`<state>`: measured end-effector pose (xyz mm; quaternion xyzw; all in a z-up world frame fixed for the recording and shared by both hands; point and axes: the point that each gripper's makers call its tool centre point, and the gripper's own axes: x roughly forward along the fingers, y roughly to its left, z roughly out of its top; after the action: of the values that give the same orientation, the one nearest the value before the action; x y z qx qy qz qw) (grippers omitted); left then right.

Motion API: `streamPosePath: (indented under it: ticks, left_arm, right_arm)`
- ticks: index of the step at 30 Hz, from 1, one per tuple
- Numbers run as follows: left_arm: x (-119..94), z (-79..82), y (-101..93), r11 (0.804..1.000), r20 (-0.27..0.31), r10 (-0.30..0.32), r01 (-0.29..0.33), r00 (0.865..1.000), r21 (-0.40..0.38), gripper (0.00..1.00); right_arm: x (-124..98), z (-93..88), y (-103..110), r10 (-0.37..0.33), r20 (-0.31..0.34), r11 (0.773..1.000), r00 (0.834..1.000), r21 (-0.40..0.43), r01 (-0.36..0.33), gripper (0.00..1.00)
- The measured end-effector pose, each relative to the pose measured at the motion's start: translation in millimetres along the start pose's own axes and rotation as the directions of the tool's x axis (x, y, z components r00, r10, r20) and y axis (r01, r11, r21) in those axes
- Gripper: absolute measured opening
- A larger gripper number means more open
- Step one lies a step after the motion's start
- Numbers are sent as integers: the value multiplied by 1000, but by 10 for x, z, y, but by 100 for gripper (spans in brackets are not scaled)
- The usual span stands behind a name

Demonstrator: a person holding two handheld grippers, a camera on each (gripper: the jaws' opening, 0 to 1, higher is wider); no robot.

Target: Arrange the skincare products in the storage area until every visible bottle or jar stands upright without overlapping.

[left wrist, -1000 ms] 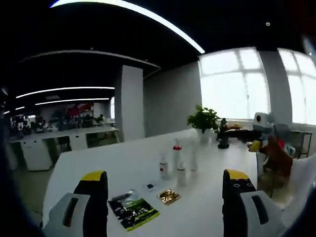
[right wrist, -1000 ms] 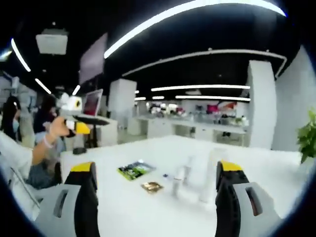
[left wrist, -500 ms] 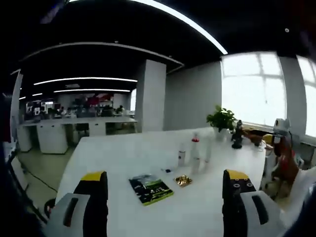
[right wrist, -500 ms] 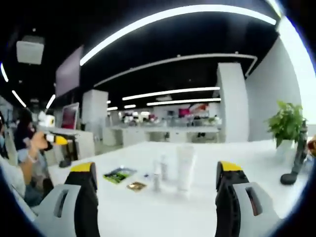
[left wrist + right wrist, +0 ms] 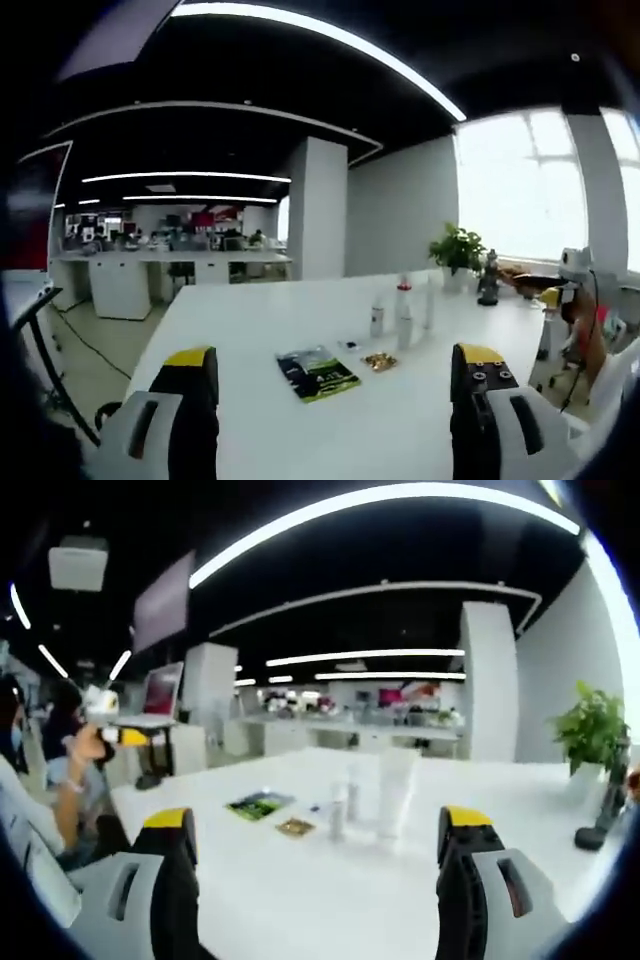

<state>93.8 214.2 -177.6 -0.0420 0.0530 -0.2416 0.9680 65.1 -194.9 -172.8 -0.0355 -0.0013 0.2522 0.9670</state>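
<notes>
skincare bottles [image 5: 402, 312] stand upright in a small cluster far out on the white desk [image 5: 400, 420]; in your right gripper view they appear at [image 5: 372, 798]. beside them lie a green booklet [image 5: 318, 372] and a gold packet [image 5: 378, 361]. your left tongs [image 5: 335, 405] and right tongs [image 5: 320, 880] gape, holding nothing. a potted plant [image 5: 458, 250] stands beyond.

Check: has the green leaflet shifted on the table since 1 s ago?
No. The green leaflet lies left of the gold sachet, bottles behind; the camera moved.
</notes>
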Motion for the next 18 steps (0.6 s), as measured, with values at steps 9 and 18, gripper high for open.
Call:
streamPosePath:
  ticks: [9,18]
  left_arm:
    - [-134,-249,-5,999,-7,41,-41,999,15,100]
    - [-271,-435,61,997,9,77,-77,997,-23,99]
  right_arm:
    - [-145,-168,-47,-83,11,996,996,-15,83,100]
    - [-158,-188,34,-72,40,997,997,-8,72,100]
